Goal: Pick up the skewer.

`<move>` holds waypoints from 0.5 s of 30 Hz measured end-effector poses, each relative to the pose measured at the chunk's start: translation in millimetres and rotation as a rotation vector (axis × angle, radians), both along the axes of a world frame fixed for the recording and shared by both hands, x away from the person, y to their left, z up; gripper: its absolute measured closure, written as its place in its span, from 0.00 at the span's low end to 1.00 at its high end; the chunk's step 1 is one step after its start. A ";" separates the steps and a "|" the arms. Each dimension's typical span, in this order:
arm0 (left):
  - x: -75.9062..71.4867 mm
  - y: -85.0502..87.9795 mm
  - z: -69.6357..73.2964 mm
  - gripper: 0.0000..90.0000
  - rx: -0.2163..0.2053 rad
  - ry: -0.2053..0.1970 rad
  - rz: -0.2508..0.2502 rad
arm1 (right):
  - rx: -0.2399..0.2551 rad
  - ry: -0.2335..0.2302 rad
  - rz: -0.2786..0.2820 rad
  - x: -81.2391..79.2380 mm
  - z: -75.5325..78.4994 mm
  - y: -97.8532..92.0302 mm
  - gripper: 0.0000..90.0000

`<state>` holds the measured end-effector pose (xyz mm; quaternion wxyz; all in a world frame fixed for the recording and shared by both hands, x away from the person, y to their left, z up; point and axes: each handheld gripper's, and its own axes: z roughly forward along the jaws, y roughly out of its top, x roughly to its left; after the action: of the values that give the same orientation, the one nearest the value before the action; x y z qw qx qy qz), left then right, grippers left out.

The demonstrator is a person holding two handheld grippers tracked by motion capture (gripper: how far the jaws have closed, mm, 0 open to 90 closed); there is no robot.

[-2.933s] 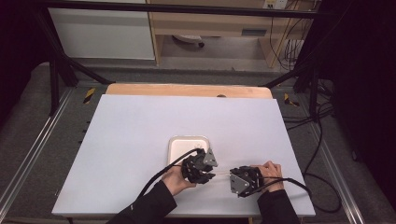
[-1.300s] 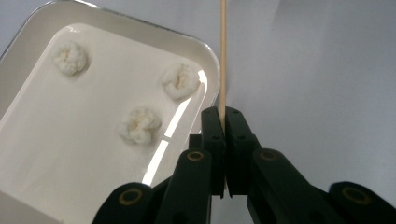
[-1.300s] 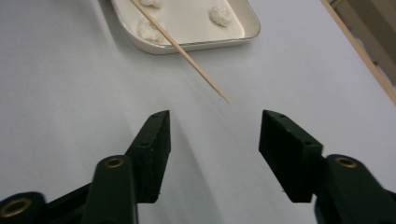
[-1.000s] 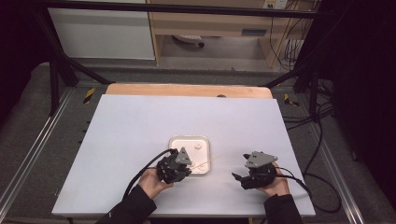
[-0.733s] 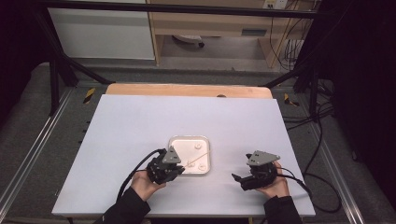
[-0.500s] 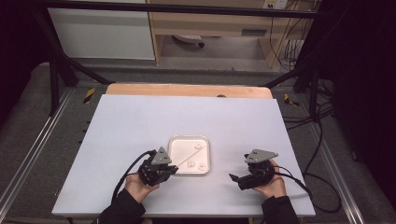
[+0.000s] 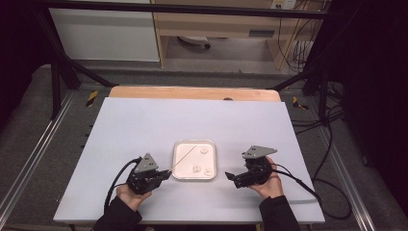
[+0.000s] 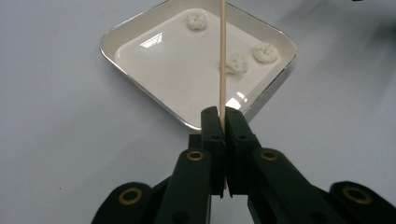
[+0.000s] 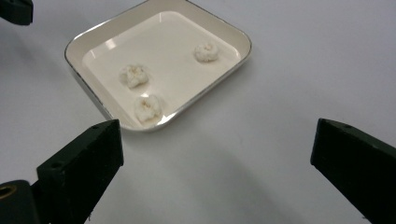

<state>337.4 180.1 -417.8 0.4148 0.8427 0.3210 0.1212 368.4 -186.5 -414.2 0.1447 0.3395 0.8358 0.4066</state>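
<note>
While no writing can be read on anything, the left gripper (image 8: 223,122) pinches one thin wooden skewer (image 8: 222,60) that slants over the square white tray (image 7: 213,159) holding three small white lumps (image 9: 134,75) — and the right gripper (image 9: 212,154), jaws just spread wide with nothing between them, sits just right of it on the white table (image 7: 144,125).

In my left hand-held gripper (image 8: 223,123) view the skewer (image 8: 222,56) runs off the top edge, so its tip is cut off, and its lower end is hidden between the pads. My right hand-held gripper (image 9: 219,154) has both jaws cropped by the frame. From above, the three white lumps (image 7: 197,168) in the tray (image 7: 179,174) are too small to identify, perhaps popcorn.
</note>
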 end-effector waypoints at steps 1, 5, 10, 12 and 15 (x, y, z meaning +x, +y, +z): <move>-0.4 1.3 -0.5 0.98 -0.004 0.001 0.004 | 0.007 0.000 -0.004 1.8 0.7 2.4 0.03; -2.4 6.0 -2.8 0.98 -0.012 -0.003 0.012 | 0.029 0.006 -0.025 9.4 3.3 12.2 0.03; -3.6 10.5 -5.3 0.98 -0.018 -0.004 0.025 | 0.029 0.009 -0.030 18.7 5.4 24.6 0.03; -4.5 11.8 -5.8 0.98 -0.022 -0.003 0.028 | 0.030 0.006 -0.033 22.7 6.3 29.3 0.03; -5.2 14.0 -6.9 0.98 -0.024 -0.003 0.032 | 0.032 0.006 -0.041 28.2 8.3 36.2 0.03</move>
<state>332.2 194.0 -424.8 0.4234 0.8323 0.3352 0.1251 396.6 -150.3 -405.9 0.1450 0.3602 0.8224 0.4159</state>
